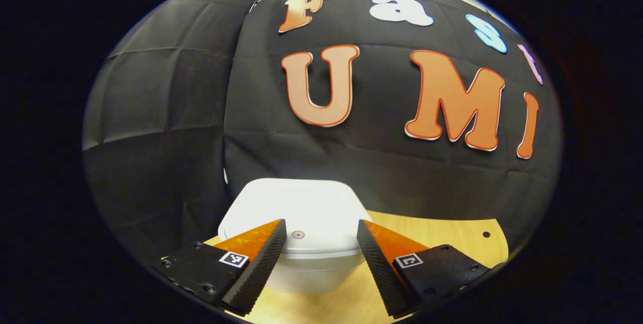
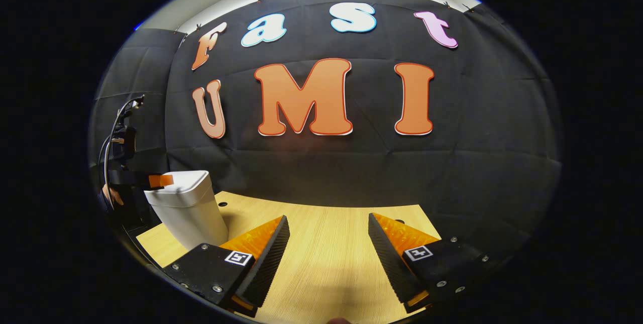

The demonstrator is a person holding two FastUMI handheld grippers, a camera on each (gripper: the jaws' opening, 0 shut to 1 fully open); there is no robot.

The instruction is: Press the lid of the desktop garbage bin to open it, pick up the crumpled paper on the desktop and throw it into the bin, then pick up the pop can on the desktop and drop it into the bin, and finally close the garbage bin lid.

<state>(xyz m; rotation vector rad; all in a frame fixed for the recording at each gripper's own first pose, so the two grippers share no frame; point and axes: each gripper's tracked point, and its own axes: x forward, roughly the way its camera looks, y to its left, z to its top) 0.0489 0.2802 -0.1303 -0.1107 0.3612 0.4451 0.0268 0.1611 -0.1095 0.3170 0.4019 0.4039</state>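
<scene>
A white desktop garbage bin (image 1: 301, 243) stands on the wooden table, its lid (image 1: 296, 208) down, with a small round button at the lid's front edge. My left gripper (image 1: 321, 236) is open just above the lid's front, one finger on either side of the button. In the right gripper view the same bin (image 2: 188, 208) stands at the far left, and the left gripper (image 2: 153, 181) hovers over its lid, held by a hand. My right gripper (image 2: 329, 236) is open above bare tabletop, with nothing between its fingers.
The light wooden table (image 2: 326, 263) runs back to the black cloth wall close behind the bin. A small dark hole (image 1: 486, 234) marks the table at the right in the left gripper view. A cable (image 2: 118, 128) loops above the left gripper.
</scene>
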